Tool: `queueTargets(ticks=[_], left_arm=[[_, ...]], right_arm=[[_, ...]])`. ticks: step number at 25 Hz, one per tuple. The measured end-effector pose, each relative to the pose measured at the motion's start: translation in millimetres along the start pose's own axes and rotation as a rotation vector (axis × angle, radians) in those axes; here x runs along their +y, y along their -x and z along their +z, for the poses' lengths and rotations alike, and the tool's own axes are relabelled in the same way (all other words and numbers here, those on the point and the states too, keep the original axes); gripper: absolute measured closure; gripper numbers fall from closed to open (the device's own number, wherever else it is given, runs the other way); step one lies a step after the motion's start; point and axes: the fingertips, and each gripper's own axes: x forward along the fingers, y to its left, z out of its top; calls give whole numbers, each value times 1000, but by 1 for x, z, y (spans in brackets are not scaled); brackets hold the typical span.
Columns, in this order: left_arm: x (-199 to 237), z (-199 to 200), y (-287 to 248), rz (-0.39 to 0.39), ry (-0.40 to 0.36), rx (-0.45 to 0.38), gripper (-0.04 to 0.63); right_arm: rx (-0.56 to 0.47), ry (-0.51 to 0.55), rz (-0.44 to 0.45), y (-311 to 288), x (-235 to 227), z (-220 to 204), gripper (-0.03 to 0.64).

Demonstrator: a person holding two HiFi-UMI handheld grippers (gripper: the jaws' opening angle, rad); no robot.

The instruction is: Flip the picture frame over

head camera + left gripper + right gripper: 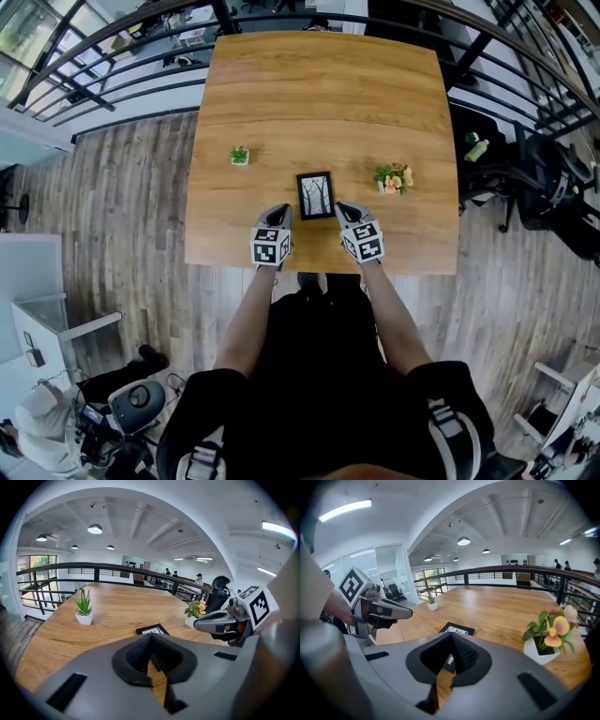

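Observation:
A small black picture frame [315,195] lies flat on the wooden table [319,103], picture side up, showing bare trees on white. It also shows ahead of the jaws in the left gripper view [151,630] and the right gripper view [458,630]. My left gripper [284,210] hovers just left of the frame's near corner, jaws shut with nothing between them. My right gripper [341,206] hovers just right of the frame, also shut and empty. Neither touches the frame.
A small green plant in a white pot [239,156] stands to the left of the frame. A pot with orange flowers [394,178] stands to the right. The table's near edge [319,270] is just behind the grippers. A railing [112,66] runs beyond the far edge.

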Motion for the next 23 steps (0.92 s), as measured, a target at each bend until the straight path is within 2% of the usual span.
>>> queueTargets(ticks=[23], left_arm=[[2, 6, 4, -8, -36, -4, 575]], right_arm=[[42, -9, -17, 3, -3, -12, 611]])
